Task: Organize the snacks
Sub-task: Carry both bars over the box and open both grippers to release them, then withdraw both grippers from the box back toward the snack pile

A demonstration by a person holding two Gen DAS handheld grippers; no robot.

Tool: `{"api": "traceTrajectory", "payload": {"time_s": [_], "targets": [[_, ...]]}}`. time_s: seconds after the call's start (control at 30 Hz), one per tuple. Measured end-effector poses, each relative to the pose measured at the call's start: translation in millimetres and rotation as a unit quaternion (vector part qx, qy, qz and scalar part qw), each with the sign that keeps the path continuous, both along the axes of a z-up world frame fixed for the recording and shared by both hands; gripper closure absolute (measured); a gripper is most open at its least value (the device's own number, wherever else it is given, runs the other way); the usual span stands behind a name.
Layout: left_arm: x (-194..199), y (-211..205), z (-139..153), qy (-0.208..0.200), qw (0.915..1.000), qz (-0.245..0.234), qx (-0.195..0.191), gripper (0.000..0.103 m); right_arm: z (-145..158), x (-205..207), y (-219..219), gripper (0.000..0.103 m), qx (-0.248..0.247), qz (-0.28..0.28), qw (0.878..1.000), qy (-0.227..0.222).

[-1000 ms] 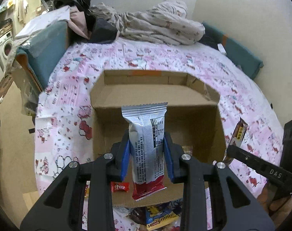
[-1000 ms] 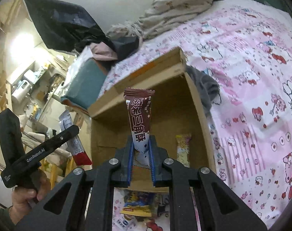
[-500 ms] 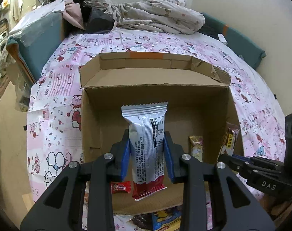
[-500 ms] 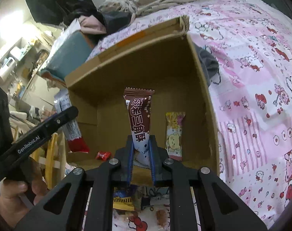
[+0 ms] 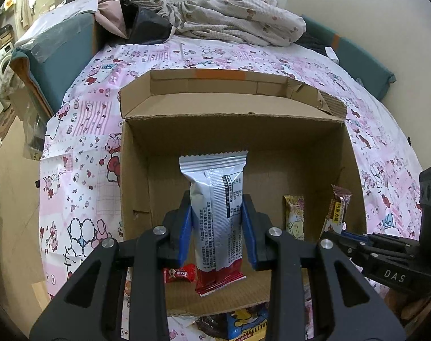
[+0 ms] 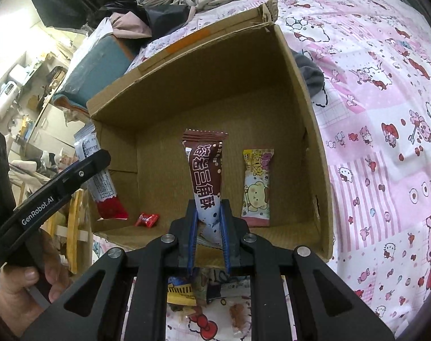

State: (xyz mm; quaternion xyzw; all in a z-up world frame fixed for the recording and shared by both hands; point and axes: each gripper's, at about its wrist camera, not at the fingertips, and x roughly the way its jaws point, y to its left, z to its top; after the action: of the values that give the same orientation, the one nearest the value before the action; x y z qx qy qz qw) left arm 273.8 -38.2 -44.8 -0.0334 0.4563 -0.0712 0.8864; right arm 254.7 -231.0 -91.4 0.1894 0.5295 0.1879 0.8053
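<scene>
An open cardboard box (image 5: 136, 187) (image 6: 306, 108) lies on the bed. My left gripper (image 5: 217, 227) is shut on a silver and red snack packet (image 5: 218, 204), held upright over the box's near left part; the packet also shows in the right wrist view (image 6: 102, 182). My right gripper (image 6: 208, 227) is shut on a brown chocolate wafer packet (image 6: 205, 173), held over the box's near edge; it shows at the right in the left wrist view (image 5: 338, 210). On the box floor lie a yellow snack packet (image 6: 256, 187) (image 5: 294, 216) and a small red candy (image 6: 147, 219) (image 5: 179, 273).
More snack packets (image 5: 244, 324) (image 6: 181, 289) lie on the pink patterned sheet (image 5: 82, 147) in front of the box. Bundled bedding (image 5: 238, 14) and a teal cushion (image 5: 59, 45) sit beyond it. The bed's left edge drops to the floor.
Both grippers have moved forward and down toward the box with their packets. The box now fills more of each view and its floor items show.
</scene>
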Motion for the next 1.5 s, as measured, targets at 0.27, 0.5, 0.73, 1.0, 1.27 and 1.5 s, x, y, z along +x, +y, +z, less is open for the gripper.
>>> {"api": "traceTrajectory", "payload": {"time_s": [0.27, 0.5, 0.73, 1.0, 1.27, 1.5], "targets": [[-1.0, -0.5, -0.5, -0.001, 1.0, -0.001, 0.005, 0.075, -1.2, 2.1, -0.8, 0.084, 0.012, -0.004, 1.0, 0.003], [-2.2, -8.1, 0.5, 0.005, 0.9996, -0.005, 0.027, 0.056, -0.1, 2.2, -10.6, 0.028, 0.036, -0.024, 0.999, 0.003], [-9.4, -6.0, 11.8, -0.018, 0.9994, 0.004, 0.029, 0.015, 17.1, -3.8, -22.0, 0.013, 0.038, -0.053, 0.997, -0.043], [-22.5, 2.9, 27.9, -0.038, 0.9992, 0.005, 0.014, 0.015, 26.8, -16.4, -31.0, 0.01, 0.043, -0.066, 0.995, -0.053], [-46.7, 15.0, 41.9, -0.053, 0.9983, 0.023, 0.007, 0.001, 39.7, -35.6, -33.7, 0.01, 0.036, -0.067, 0.995, -0.062], [-69.2, 22.4, 45.5, -0.048, 0.9984, 0.029, 0.009, 0.0, 41.5, -55.0, -34.5, 0.01, 0.031, -0.07, 0.995, -0.06]]}}
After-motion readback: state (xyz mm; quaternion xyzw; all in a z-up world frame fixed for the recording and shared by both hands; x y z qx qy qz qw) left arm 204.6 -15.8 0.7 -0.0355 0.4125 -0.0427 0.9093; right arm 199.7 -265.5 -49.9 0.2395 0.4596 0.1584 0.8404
